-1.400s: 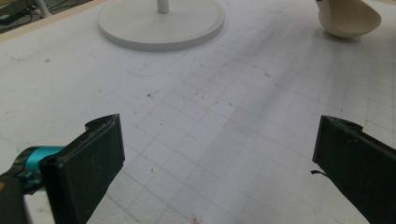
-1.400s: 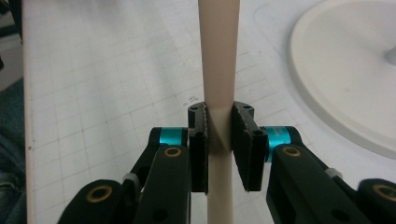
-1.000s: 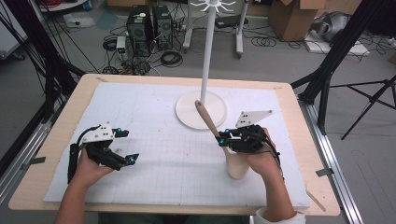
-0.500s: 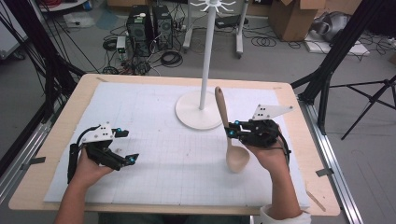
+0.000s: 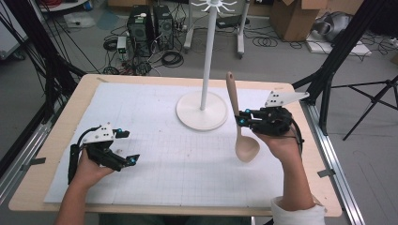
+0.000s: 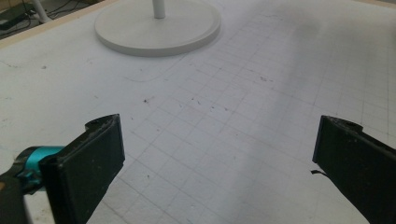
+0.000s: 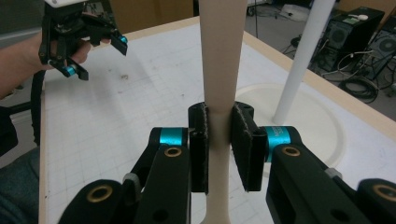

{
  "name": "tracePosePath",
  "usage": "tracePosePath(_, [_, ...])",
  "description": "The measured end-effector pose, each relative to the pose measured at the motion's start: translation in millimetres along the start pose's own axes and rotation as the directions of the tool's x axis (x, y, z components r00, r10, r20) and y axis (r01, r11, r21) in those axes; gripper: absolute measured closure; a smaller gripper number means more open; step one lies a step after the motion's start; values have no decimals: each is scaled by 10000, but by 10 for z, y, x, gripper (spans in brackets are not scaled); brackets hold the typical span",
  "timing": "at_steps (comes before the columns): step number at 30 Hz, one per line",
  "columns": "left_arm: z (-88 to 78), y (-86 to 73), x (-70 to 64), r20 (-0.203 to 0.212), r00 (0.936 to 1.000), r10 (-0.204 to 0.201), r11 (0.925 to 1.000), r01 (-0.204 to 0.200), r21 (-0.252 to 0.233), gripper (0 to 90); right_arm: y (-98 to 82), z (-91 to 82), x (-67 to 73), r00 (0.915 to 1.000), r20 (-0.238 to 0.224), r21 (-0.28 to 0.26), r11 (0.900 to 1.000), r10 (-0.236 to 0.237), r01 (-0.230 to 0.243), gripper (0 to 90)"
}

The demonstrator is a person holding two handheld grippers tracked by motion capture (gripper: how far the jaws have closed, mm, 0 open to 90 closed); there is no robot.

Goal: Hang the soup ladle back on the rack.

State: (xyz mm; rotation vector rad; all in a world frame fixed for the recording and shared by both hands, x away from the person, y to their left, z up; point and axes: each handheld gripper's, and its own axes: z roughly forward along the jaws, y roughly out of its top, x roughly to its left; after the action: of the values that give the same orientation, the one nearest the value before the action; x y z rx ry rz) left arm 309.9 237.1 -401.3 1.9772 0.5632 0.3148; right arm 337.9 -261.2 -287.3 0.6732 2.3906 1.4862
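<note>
A pale wooden spoon [image 5: 237,119] is held upright above the table, bowl down and handle up, with my right gripper [image 5: 241,120] shut on its handle. In the right gripper view the handle [image 7: 220,70] runs up between the two pads, clamped by my right gripper [image 7: 219,147]. A white stand with a round base [image 5: 202,111] and a tall pole [image 5: 208,56] rises just left of the spoon. My left gripper [image 5: 126,147] rests low at the front left, open with nothing between its jaws, which the left gripper view [image 6: 215,163] shows wide apart over the gridded mat.
A white gridded mat [image 5: 155,154] covers the wooden table [image 5: 56,140]. The stand's hooked top [image 5: 214,5] sits high at the back. Computers and cables lie on the floor beyond the far edge; black frame posts flank both sides.
My right gripper has lifted the spoon off the table, swung it upright and carried it back and to the right, near the stand. The left gripper has stayed put.
</note>
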Motion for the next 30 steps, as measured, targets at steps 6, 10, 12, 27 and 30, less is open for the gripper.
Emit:
tracePosePath(6, [14, -7, -1, 7, 10000, -18, 10000, 18, 41, 26, 111, -83, -111, 9999, 95, -22, 10000, 68, -68, 778])
tracePosePath(10, [14, -9, 1, 9, 10000, -11, 10000, 11, 42, 26, 171, -107, -166, 9999, 123, -50, 10000, 33, -33, 778])
tracePosePath(12, [13, -8, 1, 35, 10000, -43, 10000, 43, -1, 26, 206, -123, -194, 9999, 170, -31, 10000, 23, -22, 778])
tracePosePath(27, [14, -7, 0, 107, 9999, -64, 10000, 64, -42, 26, 506, -224, -411, 9993, 355, 34, 10000, 84, -86, 777])
tracePosePath(30, [17, -7, -1, 83, 10000, -48, 10000, 48, -17, 26, 593, -257, -468, 9992, 379, -31, 10000, 82, -81, 777])
